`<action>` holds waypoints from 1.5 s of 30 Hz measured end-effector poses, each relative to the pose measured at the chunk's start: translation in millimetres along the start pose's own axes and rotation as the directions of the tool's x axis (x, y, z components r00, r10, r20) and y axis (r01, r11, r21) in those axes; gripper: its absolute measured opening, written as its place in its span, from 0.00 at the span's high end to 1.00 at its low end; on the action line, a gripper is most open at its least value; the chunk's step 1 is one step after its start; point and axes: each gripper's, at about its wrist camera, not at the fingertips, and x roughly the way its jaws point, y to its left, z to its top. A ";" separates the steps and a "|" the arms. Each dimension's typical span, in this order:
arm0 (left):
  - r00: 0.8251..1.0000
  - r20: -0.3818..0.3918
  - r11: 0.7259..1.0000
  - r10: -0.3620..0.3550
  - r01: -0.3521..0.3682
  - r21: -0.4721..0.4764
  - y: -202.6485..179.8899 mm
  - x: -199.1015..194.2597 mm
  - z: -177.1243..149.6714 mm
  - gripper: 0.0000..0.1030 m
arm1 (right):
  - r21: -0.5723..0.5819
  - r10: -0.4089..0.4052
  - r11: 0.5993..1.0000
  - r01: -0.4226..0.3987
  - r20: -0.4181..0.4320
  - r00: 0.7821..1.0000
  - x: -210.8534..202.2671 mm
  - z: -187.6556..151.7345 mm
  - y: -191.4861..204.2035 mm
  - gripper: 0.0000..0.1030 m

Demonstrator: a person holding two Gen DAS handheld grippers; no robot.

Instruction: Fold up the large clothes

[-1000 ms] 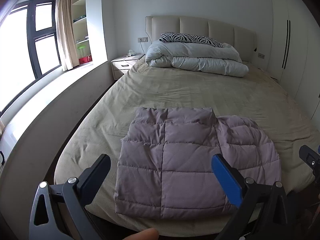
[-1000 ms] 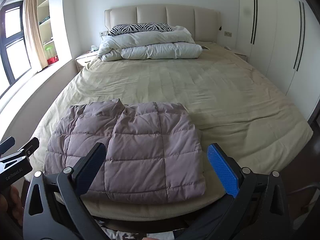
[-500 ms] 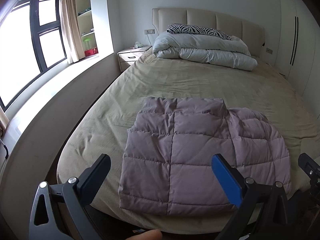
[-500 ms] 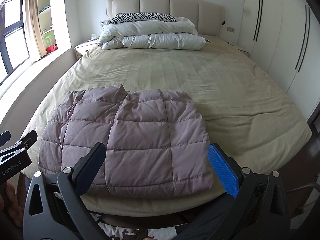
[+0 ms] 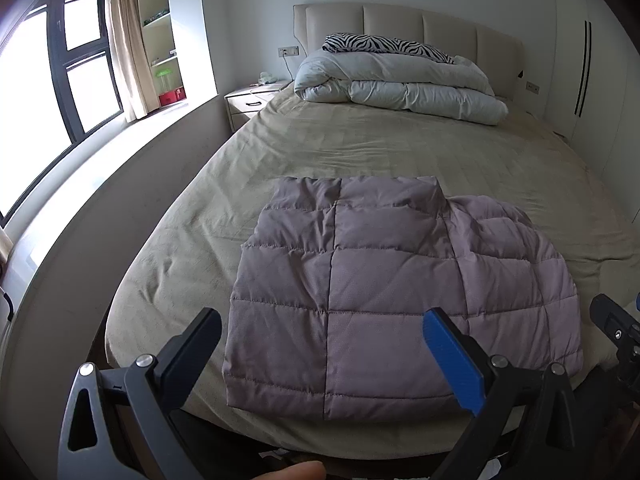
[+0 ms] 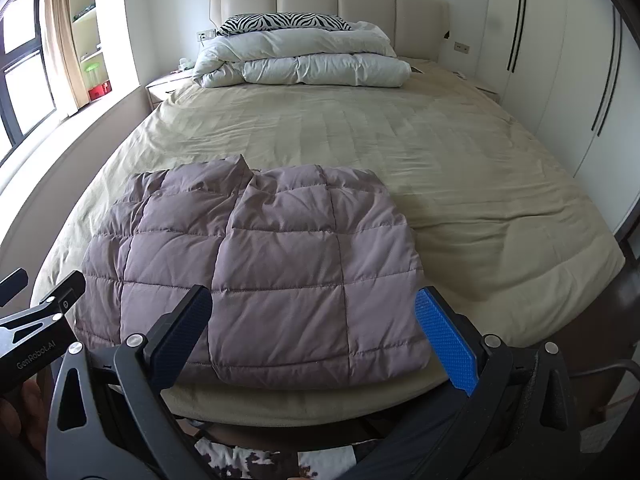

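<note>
Left wrist view. Left gripper (image 5: 320, 344): black frame, fingers spread wide, holding nothing; one pad matte black, the other ribbed blue. Quilted jacket (image 5: 396, 296): mauve puffer fabric, stitched in rectangular panels, folded into a rough rectangle with one puffier lobe bulging to the right; lies flat at the foot end of the bed (image 5: 380, 148), near the mattress edge, just beyond the fingertips and apart from them. Bed sheet: beige, faintly creased. Duvet (image 5: 400, 84): white, plump, folded at the head end. Zebra-print pillow (image 5: 380, 45) on top of it, against a padded cream headboard (image 5: 400, 28). Nightstand (image 5: 250, 106): pale, one drawer.

Right wrist view. Right gripper (image 6: 314, 324): fingers likewise apart and empty; textured blue pads. Quilted jacket (image 6: 260, 264): same folded bundle, soft rumpled surface, near edge rounded. Left gripper (image 6: 40, 320): black body seen at the left margin. Wardrobe (image 6: 560, 60): white, long dark handles.
</note>
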 end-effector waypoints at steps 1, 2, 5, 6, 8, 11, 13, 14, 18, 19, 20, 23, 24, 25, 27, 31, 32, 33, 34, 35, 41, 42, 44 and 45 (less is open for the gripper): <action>1.000 -0.002 1.000 -0.001 0.001 0.000 -0.2 0.5 -0.1 0.00 | 0.000 0.001 1.000 -0.001 -0.001 1.000 0.1 0.5 0.1 0.00; 1.000 -0.003 1.000 -0.001 0.001 0.000 -0.3 0.9 -0.1 0.00 | 0.000 0.001 1.000 -0.001 -0.001 1.000 0.3 0.8 0.2 0.00; 1.000 -0.007 1.000 0.002 -0.002 -0.002 -0.3 2.2 -0.3 0.00 | -0.001 0.002 1.000 -0.002 -0.001 1.000 0.4 0.7 0.3 0.00; 1.000 -0.009 1.000 0.004 -0.004 -0.003 -0.1 2.6 -0.5 0.00 | -0.001 0.002 1.000 -0.002 -0.002 1.000 0.4 0.6 0.5 0.00; 1.000 -0.014 1.000 0.004 -0.004 -0.005 0.2 3.4 -0.9 0.00 | -0.001 0.001 1.000 -0.001 -0.003 1.000 1.1 0.3 1.4 0.00; 1.000 -0.016 1.000 0.004 -0.004 -0.005 0.6 4.3 -0.9 0.00 | -0.002 0.001 1.000 -0.001 -0.005 1.000 1.6 0.1 1.8 0.00; 1.000 -0.017 1.000 0.004 -0.004 -0.006 0.4 4.4 -0.9 0.00 | -0.002 0.002 1.000 -0.002 -0.005 1.000 2.4 -0.9 1.8 0.00; 1.000 -0.019 1.000 0.004 -0.004 -0.006 0.5 4.8 -1.1 0.00 | -0.002 0.002 1.000 -0.002 -0.005 1.000 2.3 -1.1 1.9 0.00; 1.000 -0.022 1.000 0.004 -0.004 -0.006 1.0 6.1 -2.0 0.00 | -0.001 0.003 1.000 -0.003 -0.006 1.000 2.8 -1.4 1.9 0.00; 1.000 -0.023 1.000 0.004 -0.005 -0.006 1.3 6.9 -2.3 0.00 | -0.001 0.003 1.000 -0.003 -0.008 1.000 3.3 -1.5 1.8 0.00; 1.000 -0.023 1.000 0.005 -0.005 -0.006 1.1 6.8 -2.4 0.00 | -0.002 0.004 1.000 -0.004 -0.009 1.000 3.8 -1.4 1.5 0.00; 1.000 -0.024 1.000 0.003 -0.003 -0.007 1.9 7.9 -2.9 0.00 | -0.003 0.003 1.000 -0.003 -0.009 1.000 3.8 -1.7 2.1 0.00; 1.000 -0.026 1.000 0.002 -0.002 -0.007 2.2 8.2 -3.2 0.00 | -0.004 0.003 1.000 -0.003 -0.010 1.000 4.3 -1.8 2.4 0.00; 1.000 -0.024 1.000 0.003 -0.003 -0.007 1.6 7.7 -2.9 0.00 | -0.006 0.003 1.000 -0.003 -0.010 1.000 4.6 -1.9 2.5 0.00; 1.000 -0.025 1.000 0.003 -0.004 -0.008 1.6 7.6 -2.8 0.00 | -0.006 0.002 1.000 -0.003 -0.009 1.000 4.8 -2.0 2.7 0.00; 1.000 -0.026 1.000 0.002 -0.002 -0.008 2.5 8.6 -3.4 0.00 | -0.005 0.002 1.000 -0.002 -0.009 1.000 4.9 -1.9 2.5 0.00; 1.000 -0.027 1.000 0.002 -0.002 -0.008 2.7 8.8 -3.8 0.00 | -0.006 0.002 1.000 -0.002 -0.010 1.000 5.0 -1.9 2.4 0.00; 1.000 -0.027 1.000 0.002 -0.002 -0.008 2.6 8.7 -3.5 0.00 | -0.006 0.002 1.000 -0.002 -0.010 1.000 5.3 -2.1 2.5 0.00; 1.000 -0.027 1.000 0.001 -0.001 -0.008 2.8 8.8 -3.9 0.00 | -0.006 0.001 1.000 -0.001 -0.011 1.000 5.1 -2.3 2.9 0.00; 1.000 -0.026 1.000 0.002 -0.002 -0.007 2.5 8.7 -3.3 0.00 | -0.005 0.002 1.000 -0.002 -0.011 1.000 5.0 -2.3 3.0 0.00; 1.000 -0.027 1.000 0.002 -0.002 -0.008 2.3 8.6 -3.3 0.00 | -0.006 0.001 1.000 -0.001 -0.012 1.000 5.1 -2.7 3.4 0.00; 1.000 -0.028 1.000 0.002 -0.002 -0.008 2.4 8.6 -3.4 0.00 | -0.005 0.001 1.000 -0.001 -0.013 1.000 5.5 -2.7 2.8 0.00; 1.000 -0.028 1.000 0.002 -0.002 -0.007 2.5 8.6 -3.1 0.00 | -0.005 0.001 1.000 -0.001 -0.013 1.000 5.4 -2.6 3.1 0.00; 1.000 -0.028 1.000 0.001 -0.002 -0.007 2.7 8.6 -3.2 0.00 | -0.004 0.002 1.000 -0.002 -0.014 1.000 5.8 -2.6 2.3 0.00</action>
